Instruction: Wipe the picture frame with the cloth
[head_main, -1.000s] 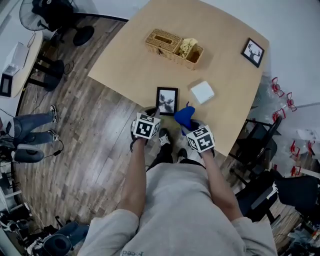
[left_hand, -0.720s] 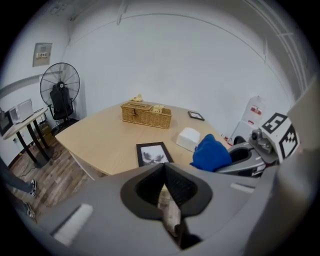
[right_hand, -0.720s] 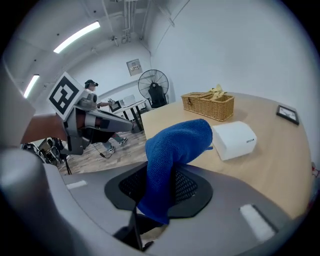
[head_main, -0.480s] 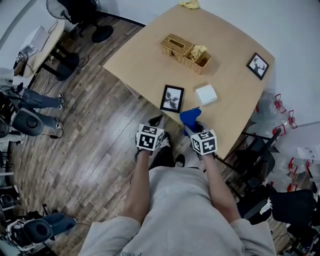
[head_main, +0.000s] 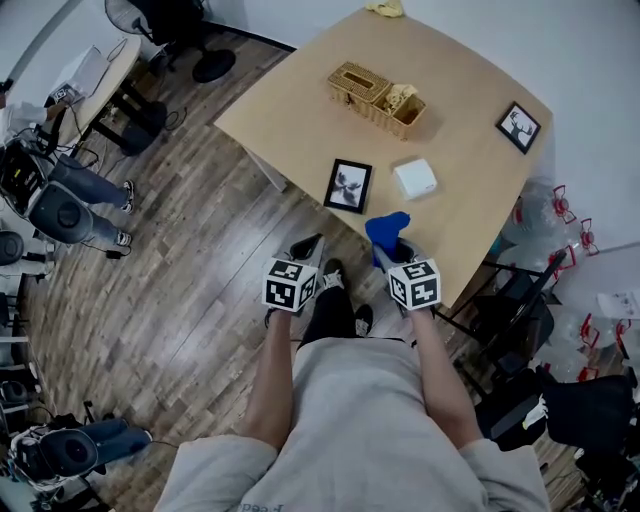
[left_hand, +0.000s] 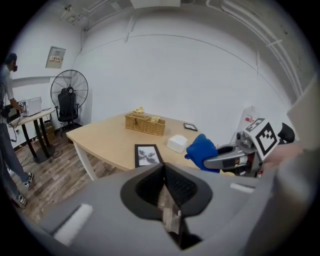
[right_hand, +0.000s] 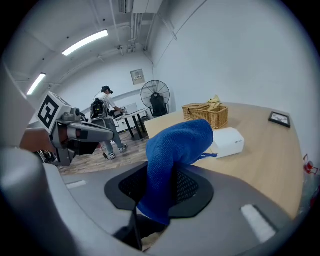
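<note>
A black picture frame (head_main: 348, 186) with a grey print lies flat near the front edge of the wooden table (head_main: 300, 110); the left gripper view shows the same frame (left_hand: 148, 154). My right gripper (head_main: 390, 248) is shut on a blue cloth (head_main: 386, 230), which bunches up from its jaws (right_hand: 177, 155) just off the table's front edge. My left gripper (head_main: 305, 248) is held over the floor, short of the frame, its jaws closed with nothing between them.
A wicker basket (head_main: 376, 96), a white box (head_main: 415, 179) and a second small frame (head_main: 520, 127) sit on the table. A yellow cloth (head_main: 385, 8) lies at the far edge. A person (right_hand: 107, 120) stands by a desk with a fan (left_hand: 68, 92) at the left.
Both grippers have drawn back from the table toward my body. The left one, close to the frame a second ago, is now over the floor. The cloth stays in the right gripper.
</note>
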